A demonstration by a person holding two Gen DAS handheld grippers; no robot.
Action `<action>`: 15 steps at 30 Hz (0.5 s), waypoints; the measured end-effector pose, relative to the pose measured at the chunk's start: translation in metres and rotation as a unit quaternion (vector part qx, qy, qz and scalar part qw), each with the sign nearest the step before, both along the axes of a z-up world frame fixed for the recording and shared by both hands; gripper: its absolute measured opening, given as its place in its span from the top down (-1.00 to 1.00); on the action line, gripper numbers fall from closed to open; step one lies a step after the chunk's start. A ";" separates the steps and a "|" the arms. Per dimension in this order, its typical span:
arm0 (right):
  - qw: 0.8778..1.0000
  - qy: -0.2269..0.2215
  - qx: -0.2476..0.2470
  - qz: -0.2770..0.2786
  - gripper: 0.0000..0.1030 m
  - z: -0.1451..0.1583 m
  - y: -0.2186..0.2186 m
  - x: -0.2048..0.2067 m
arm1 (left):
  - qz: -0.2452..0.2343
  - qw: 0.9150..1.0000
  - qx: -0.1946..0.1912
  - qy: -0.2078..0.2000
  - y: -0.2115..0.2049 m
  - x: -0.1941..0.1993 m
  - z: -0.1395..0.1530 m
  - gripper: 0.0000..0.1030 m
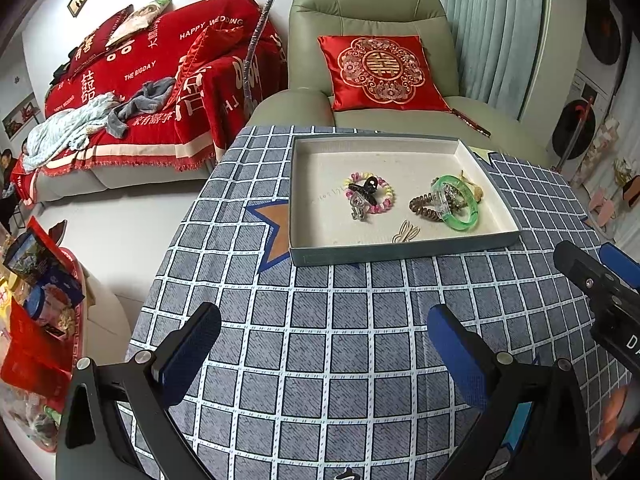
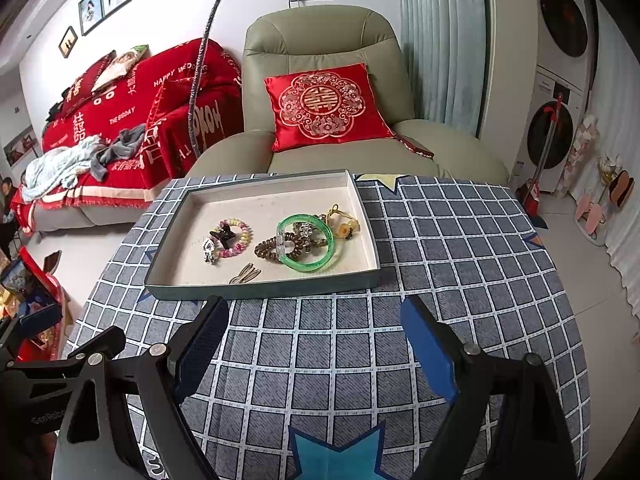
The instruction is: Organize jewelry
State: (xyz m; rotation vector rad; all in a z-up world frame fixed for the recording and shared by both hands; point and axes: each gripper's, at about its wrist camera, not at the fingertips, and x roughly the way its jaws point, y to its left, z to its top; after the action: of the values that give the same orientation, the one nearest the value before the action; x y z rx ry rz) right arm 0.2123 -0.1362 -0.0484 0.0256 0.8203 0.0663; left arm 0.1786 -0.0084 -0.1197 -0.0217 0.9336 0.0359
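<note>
both sets of jaws wide open, empty, short of the tray (image 2: 262, 286); risk: green bangle (image 2: 306, 242) at 3 o'clock tangled with coil tie (image 2: 272, 250); dragging neighbours out.

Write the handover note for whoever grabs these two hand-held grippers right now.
Left hand-held gripper: open, empty, over the checked tablecloth, short of the tray.
Right hand-held gripper: open, empty, just short of the tray's near wall.
Tray: holds every piece in view, none sorted apart. Green bangle overlaps the brown coil hair tie and a tangled metal piece; yellow charm behind it. Black claw clip lies on the pastel bead bracelet, a silver piece beside it. Gold hairpin alone near the front wall.
Done: nothing on the cloth outside the tray.
Left: untangle and arrange both clusters.
</note>
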 end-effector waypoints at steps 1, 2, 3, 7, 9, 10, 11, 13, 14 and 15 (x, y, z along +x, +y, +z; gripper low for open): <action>1.000 0.000 0.000 0.000 -0.75 0.000 0.000 0.000 | -0.001 1.000 0.000 0.001 0.000 0.001 0.000 -1.00; 1.000 0.000 0.000 0.000 -0.75 0.000 0.000 0.000 | -0.001 1.000 -0.001 0.002 0.000 0.001 -0.001 -1.00; 1.000 0.000 0.000 -0.001 -0.75 0.000 0.000 0.000 | -0.002 1.000 -0.002 0.002 0.001 0.001 -0.001 -1.00; 1.000 0.001 0.000 -0.001 -0.75 -0.001 0.000 0.000 | -0.005 1.000 -0.003 0.000 0.001 0.001 -0.001 -1.00; 1.000 0.002 0.000 -0.002 -0.75 -0.004 0.000 -0.001 | -0.007 1.000 -0.003 -0.001 0.000 0.001 0.000 -1.00; 1.000 0.002 0.001 -0.002 -0.75 -0.004 0.000 -0.001 | -0.007 1.000 -0.001 -0.002 0.001 0.000 0.000 -1.00; 1.000 0.002 0.000 -0.002 -0.75 -0.004 0.000 -0.001 | -0.007 1.000 0.000 -0.002 0.000 0.002 0.000 -1.00; 1.000 0.003 0.000 -0.002 -0.75 -0.004 0.000 -0.001 | -0.007 1.000 0.000 0.000 0.000 0.002 0.000 -1.00; 1.000 0.003 0.000 -0.003 -0.75 -0.004 0.000 -0.001 | -0.006 1.000 -0.002 0.002 0.001 0.002 0.000 -1.00; 1.000 0.003 0.000 -0.003 -0.75 -0.005 0.000 -0.001 | -0.006 1.000 -0.002 0.002 0.000 0.003 0.000 -1.00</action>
State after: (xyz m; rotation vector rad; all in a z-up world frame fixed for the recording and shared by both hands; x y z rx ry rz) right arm 0.2112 -0.1362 -0.0530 0.0287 0.8256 0.0619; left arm 0.1818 -0.0080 -0.1201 -0.0193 0.9383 0.0223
